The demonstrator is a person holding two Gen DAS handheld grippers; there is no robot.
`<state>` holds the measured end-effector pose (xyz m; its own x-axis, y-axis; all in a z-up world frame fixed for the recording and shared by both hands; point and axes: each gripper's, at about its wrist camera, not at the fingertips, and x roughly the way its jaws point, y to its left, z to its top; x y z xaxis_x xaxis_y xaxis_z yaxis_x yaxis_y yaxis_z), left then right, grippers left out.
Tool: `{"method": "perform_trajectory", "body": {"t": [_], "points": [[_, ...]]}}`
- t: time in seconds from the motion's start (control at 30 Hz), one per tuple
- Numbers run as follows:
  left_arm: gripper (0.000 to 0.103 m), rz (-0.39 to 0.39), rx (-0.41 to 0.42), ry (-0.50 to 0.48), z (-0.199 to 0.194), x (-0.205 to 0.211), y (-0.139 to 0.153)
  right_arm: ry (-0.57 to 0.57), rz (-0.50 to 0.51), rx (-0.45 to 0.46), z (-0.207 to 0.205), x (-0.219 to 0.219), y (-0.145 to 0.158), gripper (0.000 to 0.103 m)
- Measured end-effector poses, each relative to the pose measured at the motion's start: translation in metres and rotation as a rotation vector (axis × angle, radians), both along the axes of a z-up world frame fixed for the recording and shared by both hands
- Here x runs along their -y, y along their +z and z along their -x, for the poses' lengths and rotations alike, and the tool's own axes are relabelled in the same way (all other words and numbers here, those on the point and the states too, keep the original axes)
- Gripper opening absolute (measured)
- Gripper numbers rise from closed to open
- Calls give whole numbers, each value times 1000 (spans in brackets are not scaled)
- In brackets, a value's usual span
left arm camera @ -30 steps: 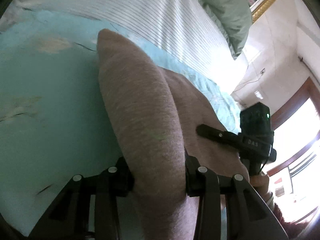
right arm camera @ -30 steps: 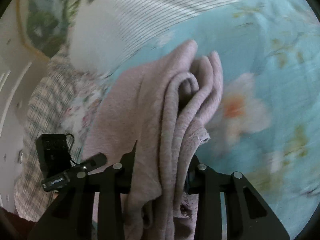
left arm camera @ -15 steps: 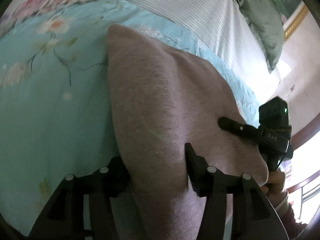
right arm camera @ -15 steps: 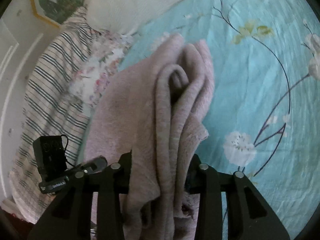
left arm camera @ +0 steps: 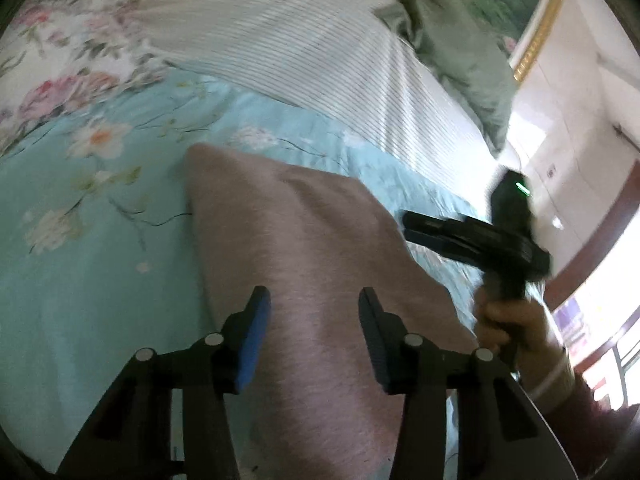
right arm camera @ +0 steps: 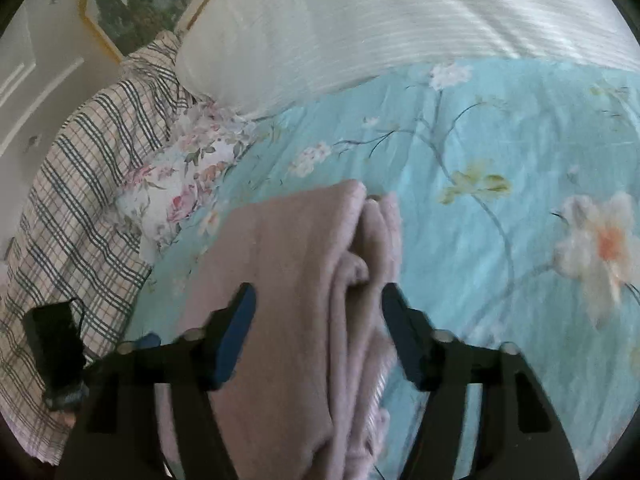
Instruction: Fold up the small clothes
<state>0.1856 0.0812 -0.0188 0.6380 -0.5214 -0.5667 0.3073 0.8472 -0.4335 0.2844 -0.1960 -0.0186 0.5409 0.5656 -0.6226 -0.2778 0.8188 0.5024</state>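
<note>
Your left gripper (left arm camera: 314, 328) hangs over the folded pink garment (left arm camera: 304, 272), low centre of the left wrist view, on the turquoise floral bedsheet (left arm camera: 92, 240); its jaws are closing, the cloth lying between blue pads that stand clear of it. Your right gripper (right arm camera: 318, 332) frames the same garment's stacked folds (right arm camera: 360, 248) at lower centre, jaws opening, pads apart from the cloth. A striped pillow (left arm camera: 280, 40) fills the top, a plaid blanket (right arm camera: 72, 184) the left edge. Your right hand (left arm camera: 508, 320) shows at right.

Folded pink garment (left arm camera: 304, 280) on floral bedsheet (left arm camera: 100, 264)
</note>
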Motion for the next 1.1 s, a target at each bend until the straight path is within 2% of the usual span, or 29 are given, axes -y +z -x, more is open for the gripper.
{"method": "perform_trajectory", "body": {"t": [0.07, 0.1, 0.23, 0.27, 0.33, 0.43, 0.53, 0.57, 0.63, 0.77, 0.87, 0.97, 1.03, 1.07, 1.1], "points": [[38, -14, -11, -21, -5, 9, -3, 10, 2, -61, -21, -10, -15, 27], [37, -17, -17, -34, -9, 13, -3, 26, -12, -77, -28, -14, -17, 10], [36, -32, -21, -77, -14, 25, -3, 6, -42, 74, -10, -2, 15, 9], [35, -38, -33, -84, -16, 28, -7, 0, -37, 81, -9, 1, 16, 9], [31, -68, -63, -85, -19, 34, -20, -10, -16, 31, -14, 7, 2, 9], [28, -79, -100, -71, -24, 38, -38, -10, -20, -78, -24, 12, -36, 10], [25, -93, -82, -66, -20, 38, -39, -28, -79, -98, -22, 19, -48, 11], [25, -101, -81, -69, -19, 39, -39, -32, -89, -102, -20, 20, -46, 14], [25, -113, -84, -73, -19, 38, -36, -54, -84, -99, -14, 24, -37, 22], [25, -103, -59, -71, -2, 33, -20, -97, -54, 26, 13, 27, -1, 22], [25, -61, -61, -87, 13, 31, -15, -30, -88, 80, 26, 14, 20, 22], [25, -50, -88, -102, 24, 31, -25, 32, -68, 34, 18, -6, 12, 22], [25, -74, -124, -92, 25, 30, -39, -11, 15, -23, 6, -12, -7, 22], [24, -77, -136, -92, 25, 30, -44, -47, 54, -67, -2, -9, -23, 18], [22, -75, -146, -92, 26, 30, -48, -76, 51, -103, -6, -3, -36, 4]]}}
